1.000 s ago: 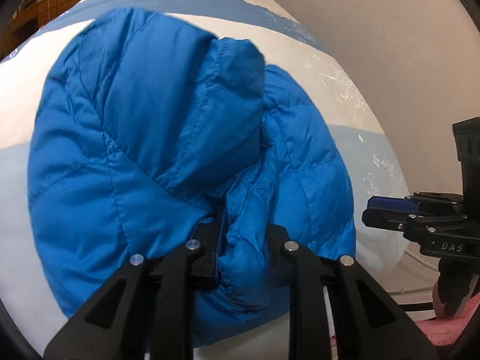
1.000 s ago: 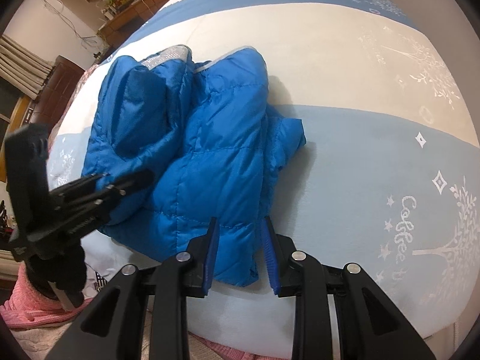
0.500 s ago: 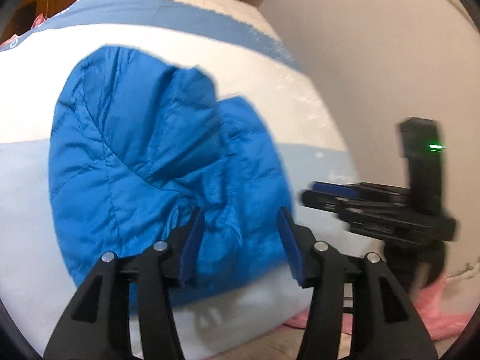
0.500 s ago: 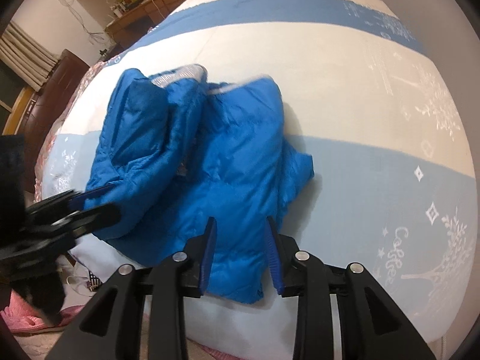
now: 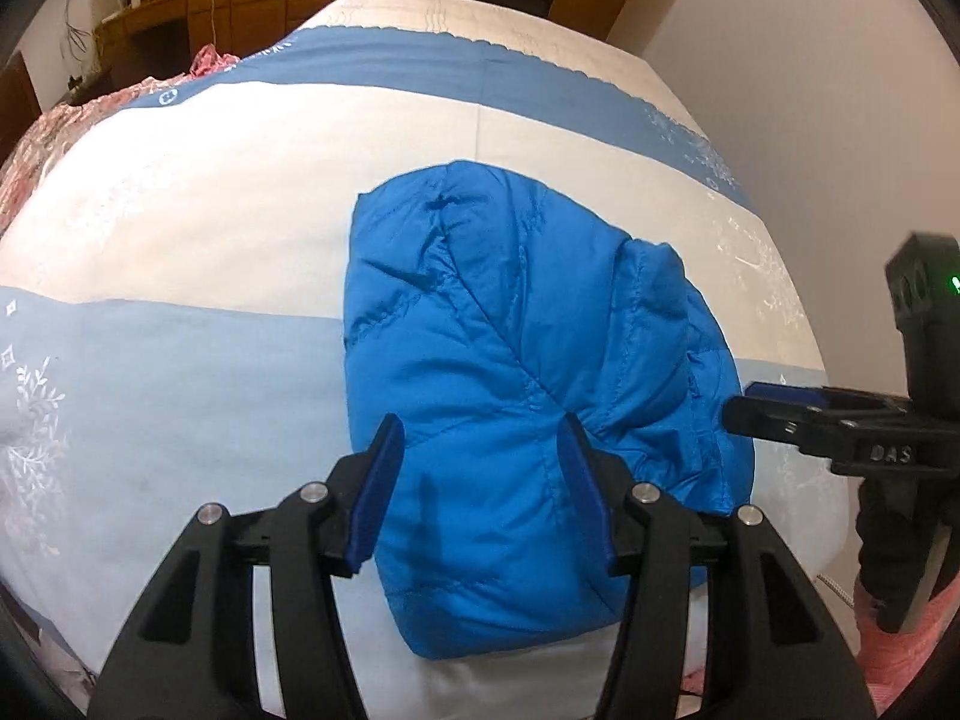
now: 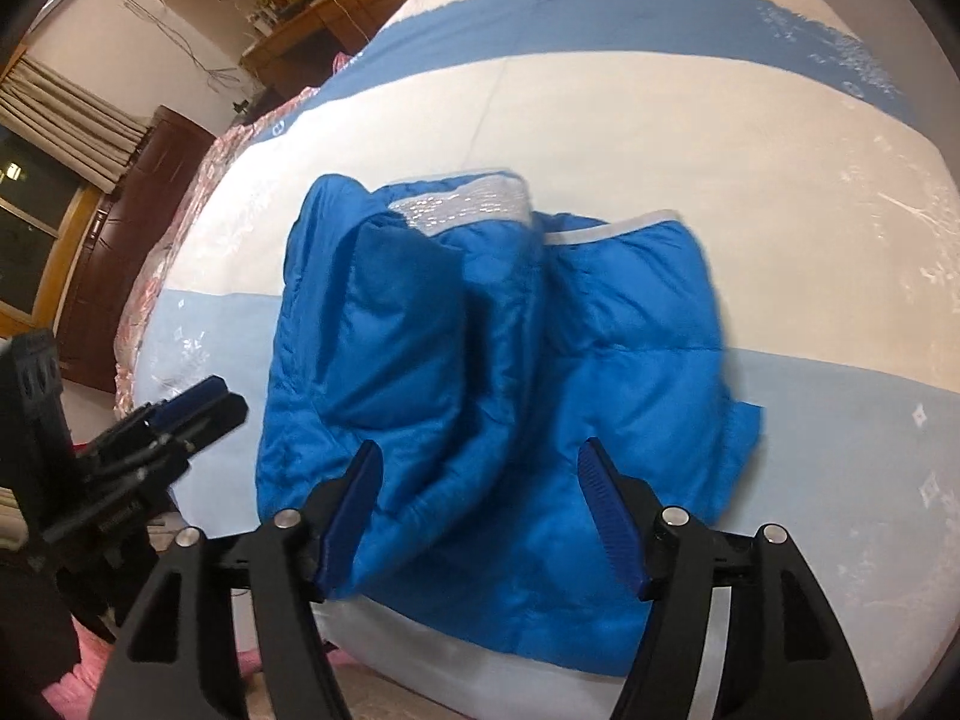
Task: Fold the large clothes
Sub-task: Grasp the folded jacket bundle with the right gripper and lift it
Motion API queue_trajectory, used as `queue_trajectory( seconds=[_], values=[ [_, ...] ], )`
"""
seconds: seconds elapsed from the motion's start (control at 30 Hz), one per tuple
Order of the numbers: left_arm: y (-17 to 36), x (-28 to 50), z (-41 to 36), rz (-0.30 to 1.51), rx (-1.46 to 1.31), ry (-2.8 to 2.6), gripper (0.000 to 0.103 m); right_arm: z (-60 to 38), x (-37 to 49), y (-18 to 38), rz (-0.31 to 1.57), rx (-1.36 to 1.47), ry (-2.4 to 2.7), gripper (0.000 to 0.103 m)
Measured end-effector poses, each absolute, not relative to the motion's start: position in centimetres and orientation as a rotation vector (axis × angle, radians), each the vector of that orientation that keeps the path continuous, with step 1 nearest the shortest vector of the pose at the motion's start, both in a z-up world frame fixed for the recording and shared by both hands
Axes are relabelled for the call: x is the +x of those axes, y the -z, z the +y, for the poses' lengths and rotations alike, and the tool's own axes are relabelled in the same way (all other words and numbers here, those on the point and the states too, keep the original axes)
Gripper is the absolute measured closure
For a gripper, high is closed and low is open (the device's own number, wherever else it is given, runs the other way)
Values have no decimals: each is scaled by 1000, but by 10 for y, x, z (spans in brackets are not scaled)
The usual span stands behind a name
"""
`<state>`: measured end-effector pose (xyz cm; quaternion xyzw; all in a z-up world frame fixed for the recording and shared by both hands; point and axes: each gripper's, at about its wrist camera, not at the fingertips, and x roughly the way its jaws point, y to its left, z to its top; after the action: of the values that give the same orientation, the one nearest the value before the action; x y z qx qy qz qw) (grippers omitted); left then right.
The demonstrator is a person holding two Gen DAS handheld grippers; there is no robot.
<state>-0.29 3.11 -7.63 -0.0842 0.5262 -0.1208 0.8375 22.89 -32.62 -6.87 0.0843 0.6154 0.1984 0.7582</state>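
A bright blue puffer jacket lies folded in a bundle on the bed near its front edge; it also shows in the right wrist view, with a silver lining strip at its far edge. My left gripper is open and empty, held above the jacket's near part. My right gripper is open and empty, above the jacket's near edge. Each gripper shows in the other's view: the right one at the jacket's right, the left one at its left.
The bed has a cover striped cream, light blue and dark blue. A wall runs along its right side. Wooden furniture stands at the far end. A pink patterned quilt lies along the bed's left edge.
My left gripper let go of the jacket's fold, opened wide and drew back. My right gripper opened wider and also pulled back. The jacket now rests on the bed.
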Motion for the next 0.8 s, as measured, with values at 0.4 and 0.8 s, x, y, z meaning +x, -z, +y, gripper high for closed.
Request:
queue_trajectory(
  seconds=[0.4, 0.8],
  values=[
    [98, 19, 35, 1164, -168, 244, 51, -285, 256, 105, 1444, 182, -373, 43],
    [87, 27, 43, 1140, -155, 232, 51, -284, 228, 58, 1274, 143, -420, 95]
  ],
)
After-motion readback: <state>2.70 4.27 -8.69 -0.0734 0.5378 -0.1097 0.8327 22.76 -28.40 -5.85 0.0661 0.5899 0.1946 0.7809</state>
